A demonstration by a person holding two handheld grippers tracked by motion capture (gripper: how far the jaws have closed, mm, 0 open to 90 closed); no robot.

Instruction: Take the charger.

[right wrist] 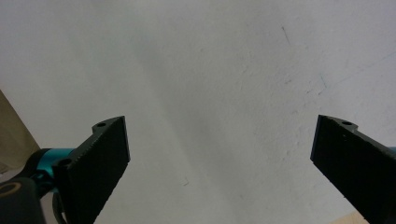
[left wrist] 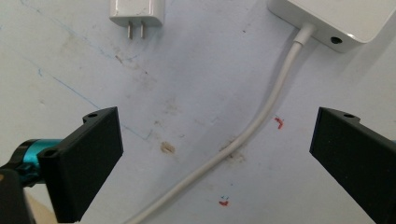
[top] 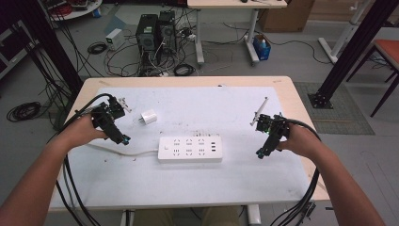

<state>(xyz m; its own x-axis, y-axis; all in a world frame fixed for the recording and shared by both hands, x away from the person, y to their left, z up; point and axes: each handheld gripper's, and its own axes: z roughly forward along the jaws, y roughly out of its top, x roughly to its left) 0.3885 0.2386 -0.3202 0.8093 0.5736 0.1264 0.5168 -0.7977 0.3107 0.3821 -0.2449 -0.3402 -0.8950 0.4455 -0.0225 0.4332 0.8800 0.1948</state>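
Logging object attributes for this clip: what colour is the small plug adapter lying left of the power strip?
White, with two metal prongs; the plug adapter shows best in the left gripper view.

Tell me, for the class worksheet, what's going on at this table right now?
A person sits at a table covered by a white mat, with a two-jaw gripper in each hand. The left gripper and right gripper are both open and hold nothing. A white power strip lies in the middle, its cord running between the left gripper's jaws on the mat. A small white charger plug lies loose, apart from the strip. Nothing is gripped or plugged in yet.
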